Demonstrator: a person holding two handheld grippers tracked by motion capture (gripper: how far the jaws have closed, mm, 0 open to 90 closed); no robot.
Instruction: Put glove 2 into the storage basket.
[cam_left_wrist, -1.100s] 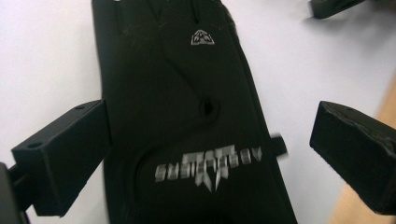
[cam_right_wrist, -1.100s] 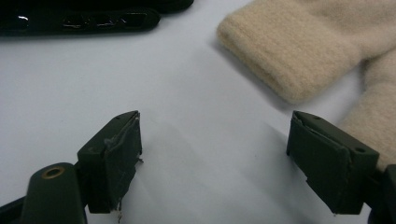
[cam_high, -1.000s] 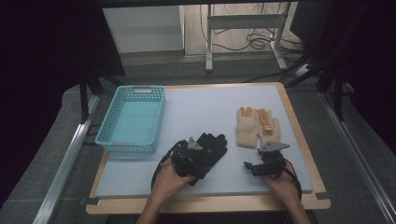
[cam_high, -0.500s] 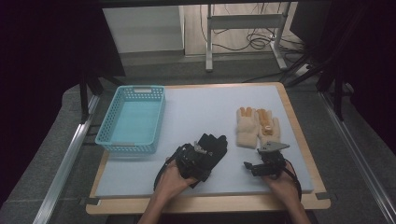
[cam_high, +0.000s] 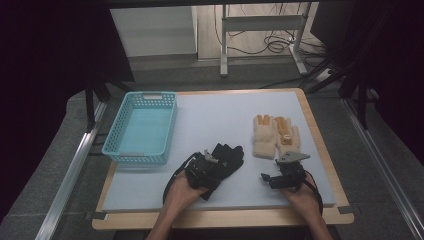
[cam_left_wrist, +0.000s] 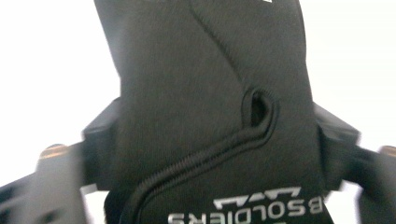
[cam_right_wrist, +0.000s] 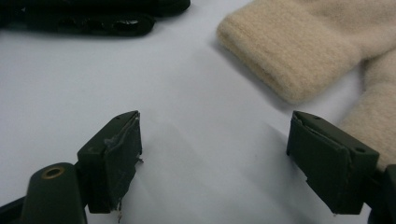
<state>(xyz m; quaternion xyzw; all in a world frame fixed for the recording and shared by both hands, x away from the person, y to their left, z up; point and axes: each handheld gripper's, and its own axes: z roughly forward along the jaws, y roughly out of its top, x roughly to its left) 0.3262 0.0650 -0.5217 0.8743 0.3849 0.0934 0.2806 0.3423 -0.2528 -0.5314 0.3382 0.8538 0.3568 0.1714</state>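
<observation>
A pair of black gloves (cam_high: 229, 154) lies on the pale mat near the front centre. My left gripper (cam_high: 211, 165) presses down on their near end. In the left gripper view the black glove's cuff (cam_left_wrist: 205, 93), printed with white letters, lies between and over my left gripper's (cam_left_wrist: 217, 140) wide-apart jaws. A pair of cream knit gloves (cam_high: 275, 135) with orange fingertips lies to the right. My right gripper (cam_high: 267, 175) rests open on the mat just in front of them. Its view shows bare mat inside my right gripper (cam_right_wrist: 215, 158), a cream cuff (cam_right_wrist: 299, 46) ahead right and the black glove (cam_right_wrist: 93, 18) far left.
A light blue plastic basket (cam_high: 140, 158) stands at the left of the table (cam_high: 215, 112), with nothing in it. The wooden table edge runs along the front and right. Dark frame rails flank the table on both sides.
My left hand has tipped its gripper lower onto the black gloves. The right gripper and both pairs of gloves have stayed in place.
</observation>
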